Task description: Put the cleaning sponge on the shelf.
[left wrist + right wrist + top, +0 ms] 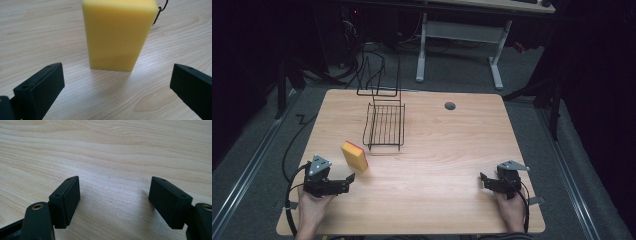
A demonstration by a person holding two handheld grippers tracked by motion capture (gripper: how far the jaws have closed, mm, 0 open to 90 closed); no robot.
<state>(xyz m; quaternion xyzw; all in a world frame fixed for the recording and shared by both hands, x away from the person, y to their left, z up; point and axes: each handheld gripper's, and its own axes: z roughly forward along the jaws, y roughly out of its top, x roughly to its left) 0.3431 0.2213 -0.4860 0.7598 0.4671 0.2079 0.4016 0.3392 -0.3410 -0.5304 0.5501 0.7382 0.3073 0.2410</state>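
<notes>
Your left gripper (117, 82) is spread wide, aimed at the yellow sponge (118, 35), which stands just in front of the wire dish rack (384, 125). Slide in straight so both jaws hug its 2 sides, I think. Your right gripper (113, 195) is spread too, well right of the rack.

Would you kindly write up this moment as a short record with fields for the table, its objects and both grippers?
surface: wooden table
sponge: yellow block with red side, standing on the table near the left gripper
rack: black wire rack, beyond the sponge, empty
left gripper: open, jaws aimed at the sponge, not touching it
right gripper: open, over bare wood, holding nothing
hole: grey round port near the far edge
</notes>
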